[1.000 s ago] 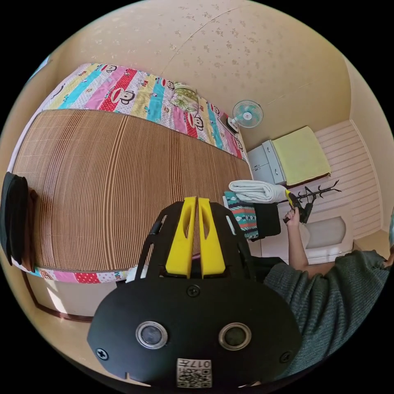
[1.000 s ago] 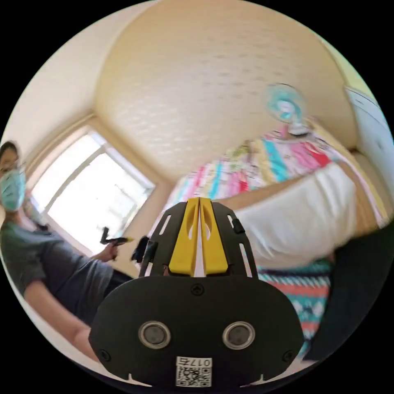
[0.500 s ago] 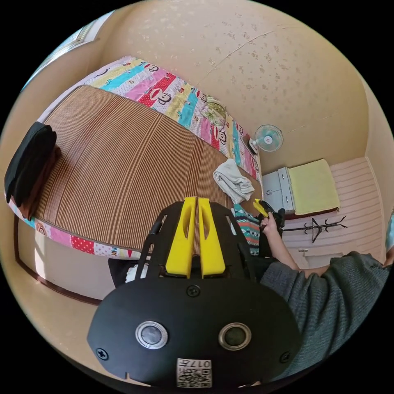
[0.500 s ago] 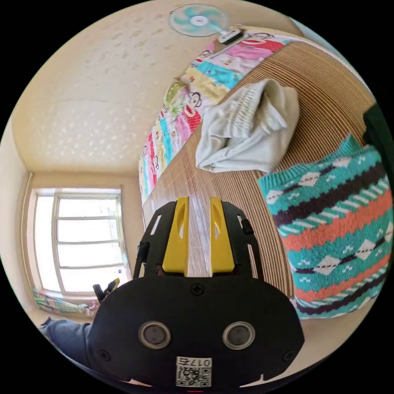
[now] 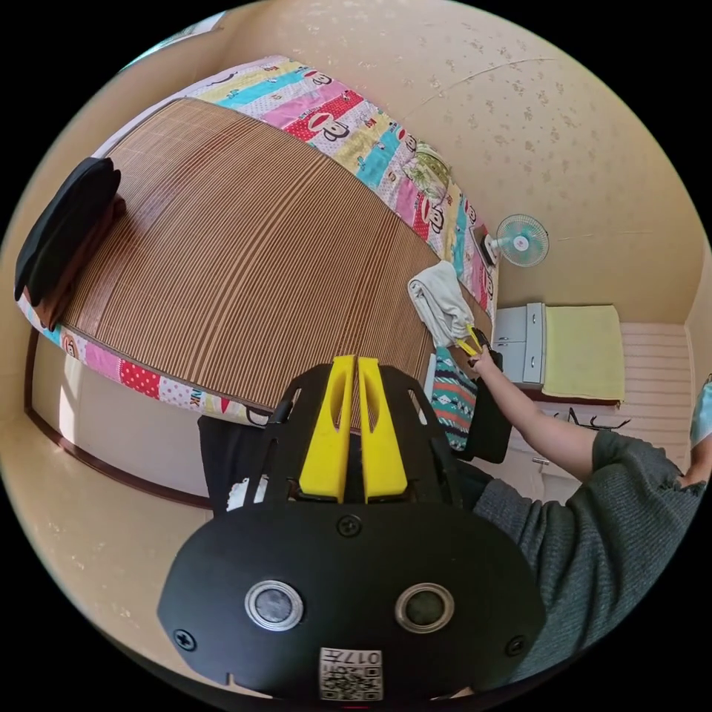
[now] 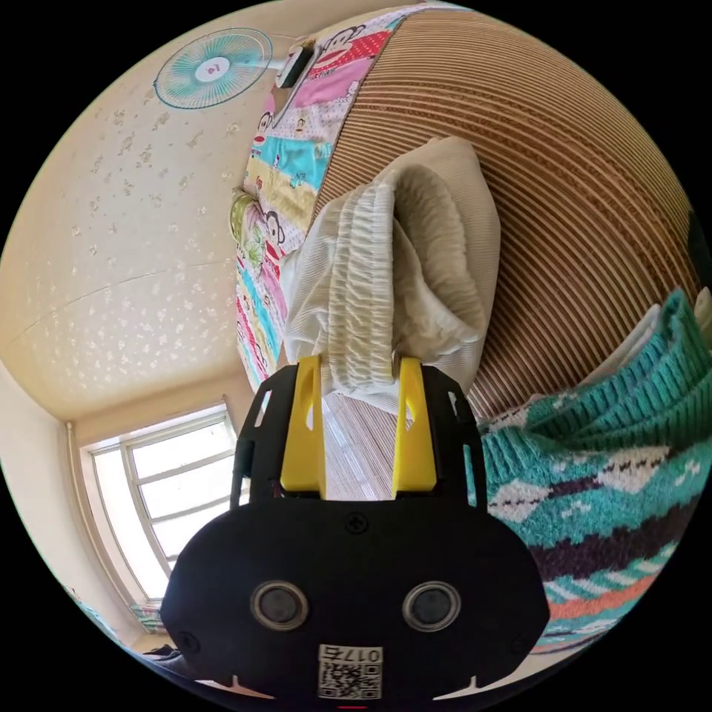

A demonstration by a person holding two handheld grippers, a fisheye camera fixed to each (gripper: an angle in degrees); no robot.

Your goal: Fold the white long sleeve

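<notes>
The right gripper (image 6: 360, 371) has spread its 2 jaws wider than half a second ago and closed in on the crumpled white long sleeve (image 6: 400, 274), its ribbed hem now between the tips, unclamped. Beside it lies a teal patterned sweater (image 6: 593, 475). The left gripper (image 5: 354, 371) hangs back, jaws together, empty. A grab looks imminent.

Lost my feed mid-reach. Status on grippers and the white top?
Right gripper open, jaws astride the bunched white top, not clamped. Left gripper shut, empty, off the mat. Teal sweater beside the top, not blocking.
</notes>
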